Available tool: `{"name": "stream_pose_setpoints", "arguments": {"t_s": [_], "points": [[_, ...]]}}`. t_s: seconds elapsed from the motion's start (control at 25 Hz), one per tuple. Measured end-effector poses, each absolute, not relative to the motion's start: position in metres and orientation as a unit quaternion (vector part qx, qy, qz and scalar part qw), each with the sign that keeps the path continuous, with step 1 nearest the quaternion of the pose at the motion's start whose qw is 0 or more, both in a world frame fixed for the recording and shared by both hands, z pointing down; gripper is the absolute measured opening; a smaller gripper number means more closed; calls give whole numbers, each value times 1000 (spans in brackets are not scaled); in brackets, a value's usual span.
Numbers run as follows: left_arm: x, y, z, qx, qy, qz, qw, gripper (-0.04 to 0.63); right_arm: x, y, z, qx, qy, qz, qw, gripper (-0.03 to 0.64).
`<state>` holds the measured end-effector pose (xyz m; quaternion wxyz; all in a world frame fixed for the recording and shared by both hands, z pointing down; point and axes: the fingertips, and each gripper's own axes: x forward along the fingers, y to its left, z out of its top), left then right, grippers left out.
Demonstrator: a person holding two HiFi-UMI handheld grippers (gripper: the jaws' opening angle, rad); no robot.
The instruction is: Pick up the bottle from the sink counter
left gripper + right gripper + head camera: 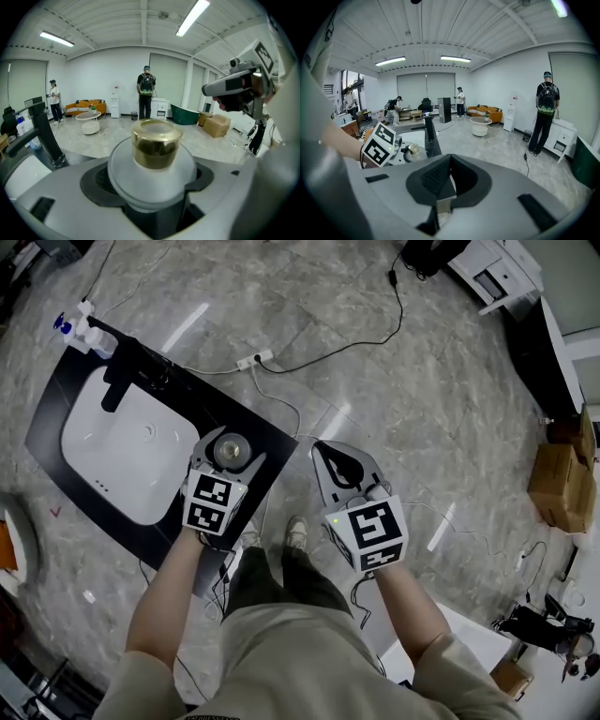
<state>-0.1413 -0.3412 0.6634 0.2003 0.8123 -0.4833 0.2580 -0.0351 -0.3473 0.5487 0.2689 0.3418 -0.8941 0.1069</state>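
Sink counter point(49, 426) carries faucet point(127, 371), perhaps a spray bottle point(80, 332).

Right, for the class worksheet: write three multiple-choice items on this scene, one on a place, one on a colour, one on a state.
1. Where is the round frosted white bottle with the gold cap?
A in the sink basin
B between the left claw's jaws
C on a cardboard box

2. What colour is the tall tap on the sink counter?
A black
B gold
C red

3. How does the right claw stand?
A gripping the bottle
B wide open
C shut, holding nothing

Answers:
1 B: the left gripper view shows the jaws clamped round the bottle's body.
2 A: in the head view the tap shows black against the white basin.
3 C: in the right gripper view the pads meet with nothing between them.
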Motion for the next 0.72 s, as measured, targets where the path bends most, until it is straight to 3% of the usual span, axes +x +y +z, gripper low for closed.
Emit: {"name": "stream_pose_setpoints", "arguments": {"t_s": [0.72], "points": [[-164, -288, 416, 825, -516, 211, 92, 345, -18, -321, 346, 377, -916, 6, 140, -5]]}}
